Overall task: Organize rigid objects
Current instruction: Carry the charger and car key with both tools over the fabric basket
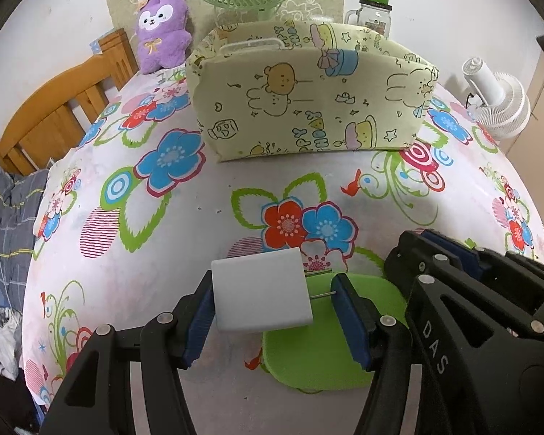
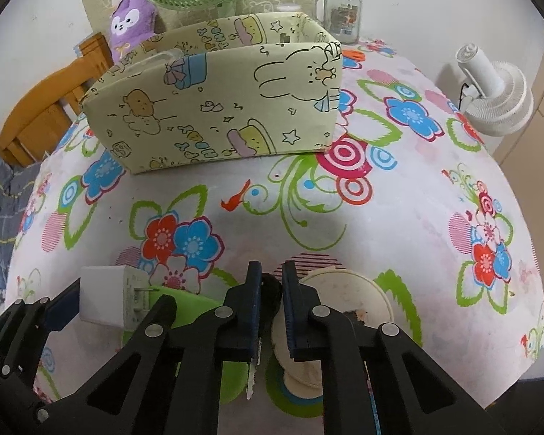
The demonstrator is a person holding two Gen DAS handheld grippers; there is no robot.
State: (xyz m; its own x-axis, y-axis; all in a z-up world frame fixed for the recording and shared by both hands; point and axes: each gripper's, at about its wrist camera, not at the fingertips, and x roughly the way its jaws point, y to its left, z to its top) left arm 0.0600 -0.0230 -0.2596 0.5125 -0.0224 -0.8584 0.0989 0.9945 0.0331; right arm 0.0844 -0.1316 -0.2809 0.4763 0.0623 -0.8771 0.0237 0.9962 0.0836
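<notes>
Left wrist view
left gripper: jaws wide apart around white charger plug; left pad touches its side, right pad clear of the prongs, no firm grip
charger: low centre, prongs toward 3 o'clock, over edge of green lid
storage box: cartoon-print fabric, 12 o'clock, well apart
right gripper: at 4 o'clock

Right wrist view
right gripper: jaws nearly closed on a dark handle; serrated blade hangs below
round cream lid: just beside at 3 o'clock
charger: 9 o'clock
box: 11 o'clock on floral tablecloth
</notes>
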